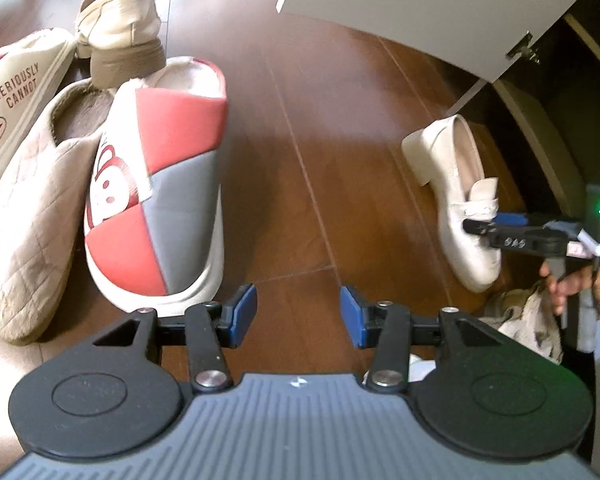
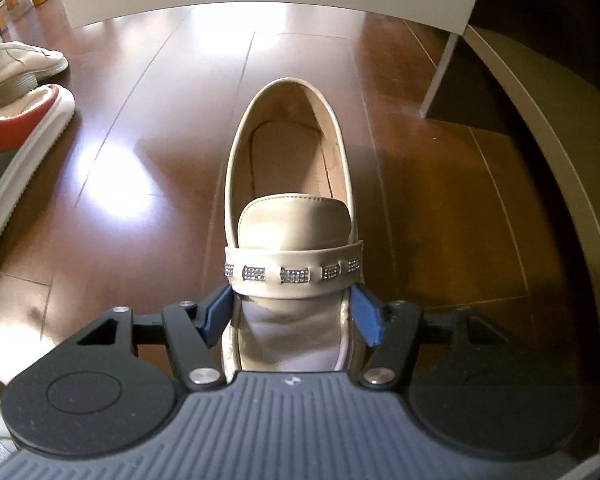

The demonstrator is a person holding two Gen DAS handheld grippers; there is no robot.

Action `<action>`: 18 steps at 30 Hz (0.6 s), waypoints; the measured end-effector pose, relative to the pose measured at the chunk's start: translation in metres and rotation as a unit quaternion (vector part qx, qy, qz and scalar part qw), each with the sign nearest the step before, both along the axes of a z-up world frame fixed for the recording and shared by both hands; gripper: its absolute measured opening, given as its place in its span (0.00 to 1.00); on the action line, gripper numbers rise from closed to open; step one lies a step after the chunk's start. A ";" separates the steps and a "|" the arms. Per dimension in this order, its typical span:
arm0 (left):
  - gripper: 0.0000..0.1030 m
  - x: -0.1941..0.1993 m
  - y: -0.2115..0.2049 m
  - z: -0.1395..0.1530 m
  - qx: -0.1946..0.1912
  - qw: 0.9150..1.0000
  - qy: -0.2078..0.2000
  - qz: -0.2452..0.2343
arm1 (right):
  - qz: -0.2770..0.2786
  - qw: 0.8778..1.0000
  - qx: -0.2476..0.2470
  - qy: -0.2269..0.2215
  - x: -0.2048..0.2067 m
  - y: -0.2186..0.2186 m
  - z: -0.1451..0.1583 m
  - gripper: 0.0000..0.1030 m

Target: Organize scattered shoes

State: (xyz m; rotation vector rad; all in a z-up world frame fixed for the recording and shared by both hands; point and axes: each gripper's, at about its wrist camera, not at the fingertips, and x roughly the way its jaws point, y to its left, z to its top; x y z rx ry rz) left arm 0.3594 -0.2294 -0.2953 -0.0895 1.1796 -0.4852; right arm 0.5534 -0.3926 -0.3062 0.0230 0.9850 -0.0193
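Straddling the cream loafer (image 2: 290, 240) just behind its jewelled strap, the right tool (image 2: 294, 316) is set with one blue pad on each flank of the vamp. The pads (image 2: 216, 316) appear to touch the leather, so the shoe is judged to be pinched at its narrow middle – a place where the sides are firm and the weight is balanced. The loafer stands upright on the wooden floor (image 2: 140, 140), toe toward the tool and heel toward the open cabinet (image 2: 560, 128), apart from the other shoes. This position suggests that it is meant to be carried into the cabinet next.

The left tool (image 1: 298, 312) is held half spread above bare floor, with nothing between its pads. It is kept near the toe of the red-and-grey slipper (image 1: 160, 200), probably because this one is planned as the next to be taken. Beside that slipper a quilted beige slipper (image 1: 36, 216) is lying, a second printed slipper (image 1: 16, 92) is seen behind it, and the other loafer (image 1: 120, 20) rests with its heel on the slipper's rim – this heap is not yet sorted. From the left view the right tool is seen at the strap of the loafer, held by a hand (image 1: 572, 288).
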 end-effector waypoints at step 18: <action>0.50 -0.025 0.010 -0.007 -0.009 1.000 0.022 -0.017 | -0.011 0.999 -0.048 -0.003 -0.012 0.010 -0.002 0.61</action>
